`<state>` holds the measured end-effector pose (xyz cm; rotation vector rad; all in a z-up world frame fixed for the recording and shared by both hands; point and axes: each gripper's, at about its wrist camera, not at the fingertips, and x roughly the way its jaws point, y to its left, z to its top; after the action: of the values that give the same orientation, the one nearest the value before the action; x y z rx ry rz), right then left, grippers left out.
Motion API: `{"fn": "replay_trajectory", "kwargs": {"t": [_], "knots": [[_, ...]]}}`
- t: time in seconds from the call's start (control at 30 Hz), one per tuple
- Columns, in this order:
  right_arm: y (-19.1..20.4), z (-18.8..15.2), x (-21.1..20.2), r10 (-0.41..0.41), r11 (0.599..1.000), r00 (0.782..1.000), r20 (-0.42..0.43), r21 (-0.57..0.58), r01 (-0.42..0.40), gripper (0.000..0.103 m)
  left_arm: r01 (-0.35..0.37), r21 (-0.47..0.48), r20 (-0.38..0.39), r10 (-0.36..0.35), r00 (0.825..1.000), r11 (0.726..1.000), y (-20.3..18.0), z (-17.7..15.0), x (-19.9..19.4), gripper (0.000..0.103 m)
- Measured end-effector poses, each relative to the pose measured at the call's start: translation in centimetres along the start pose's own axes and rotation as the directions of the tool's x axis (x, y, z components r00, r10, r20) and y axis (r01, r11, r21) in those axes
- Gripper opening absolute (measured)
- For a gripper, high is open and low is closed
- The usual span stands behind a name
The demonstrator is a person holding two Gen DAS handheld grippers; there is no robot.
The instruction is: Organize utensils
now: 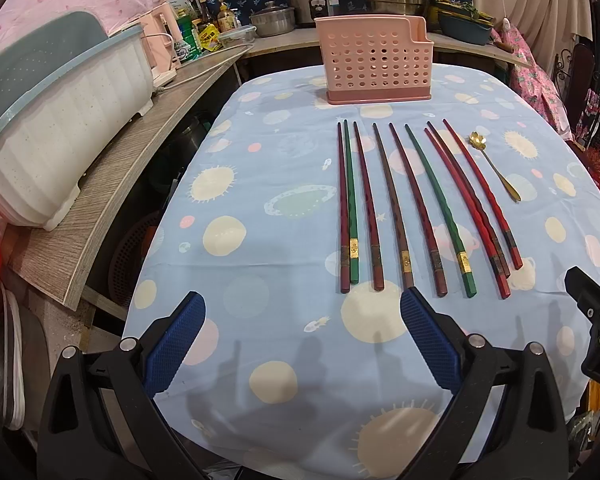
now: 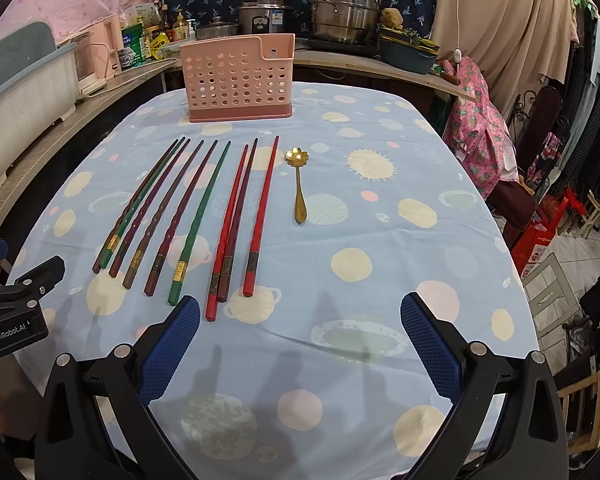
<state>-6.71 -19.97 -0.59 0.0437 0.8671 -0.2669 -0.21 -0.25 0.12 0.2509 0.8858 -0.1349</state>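
Several red, maroon, brown and green chopsticks [image 1: 396, 204] lie side by side on the blue patterned tablecloth [image 1: 260, 200], thick ends toward me. They also show in the right wrist view [image 2: 196, 220]. A gold flower-bowl spoon [image 1: 494, 166] lies to their right, also in the right wrist view [image 2: 299, 184]. A pink perforated utensil holder [image 1: 376, 60] stands upright behind them, also in the right wrist view [image 2: 238, 78]. My left gripper [image 1: 302, 304] is open and empty, just short of the chopstick ends. My right gripper [image 2: 300, 308] is open and empty, near the red chopsticks' ends.
A wooden counter [image 1: 112, 176] at the left carries a white dish rack [image 1: 56, 132], bottles and a pink appliance. Steel pots [image 2: 344, 8] stand on the back counter. A chair with pink cloth [image 2: 480, 120] is at the table's right. The table edge curves close on both sides.
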Motion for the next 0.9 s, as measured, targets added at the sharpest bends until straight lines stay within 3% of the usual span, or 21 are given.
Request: {"fn": "replay_trajectory", "kwargs": {"t": [0.9], "knots": [[-0.08, -0.08, 0.03, 0.002, 1.0, 1.0, 0.0, 0.002, -0.002, 0.096, 0.0, -0.002, 0.001, 0.0, 1.0, 1.0, -0.01, 0.02, 0.0, 0.093]]}}
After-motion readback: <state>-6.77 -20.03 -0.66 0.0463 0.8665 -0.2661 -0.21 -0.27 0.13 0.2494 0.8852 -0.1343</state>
